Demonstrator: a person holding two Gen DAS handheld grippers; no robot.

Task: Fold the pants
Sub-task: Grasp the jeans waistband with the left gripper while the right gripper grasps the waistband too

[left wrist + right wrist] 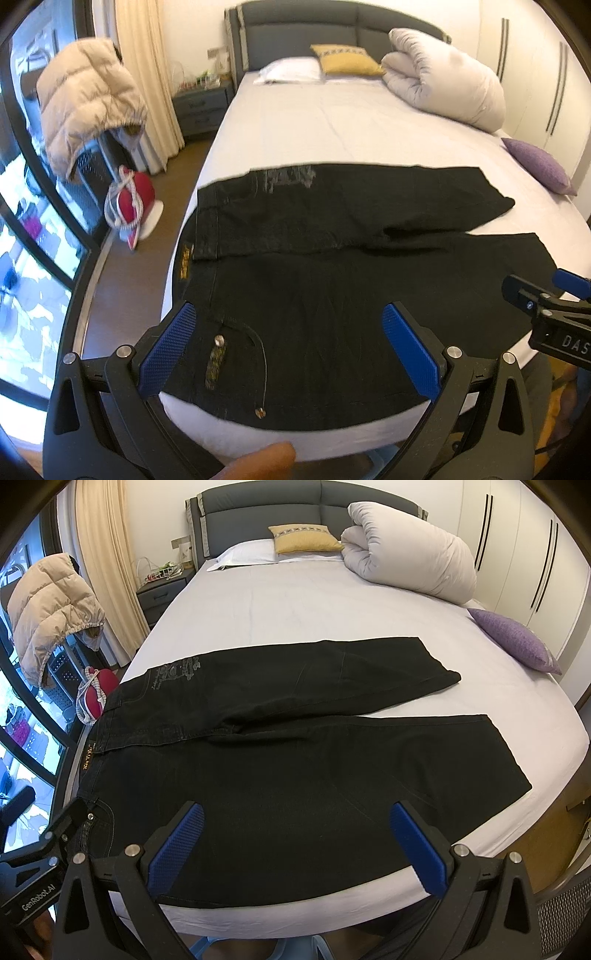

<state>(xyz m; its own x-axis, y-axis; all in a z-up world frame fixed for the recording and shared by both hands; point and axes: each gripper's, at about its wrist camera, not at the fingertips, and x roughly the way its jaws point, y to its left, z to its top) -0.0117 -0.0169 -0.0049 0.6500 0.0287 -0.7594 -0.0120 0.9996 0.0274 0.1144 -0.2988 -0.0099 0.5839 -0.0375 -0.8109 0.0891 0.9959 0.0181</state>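
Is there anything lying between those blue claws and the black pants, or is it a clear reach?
Nothing visible blocks them. The black pants lie flat on the bed, and the left gripper and right gripper hang open right above the near leg.

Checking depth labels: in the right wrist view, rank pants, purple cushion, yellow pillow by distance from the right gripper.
1. Pants, directly ahead of the right gripper, whose fingers are open.
2. Purple cushion, right edge of the bed.
3. Yellow pillow, far end by the headboard.
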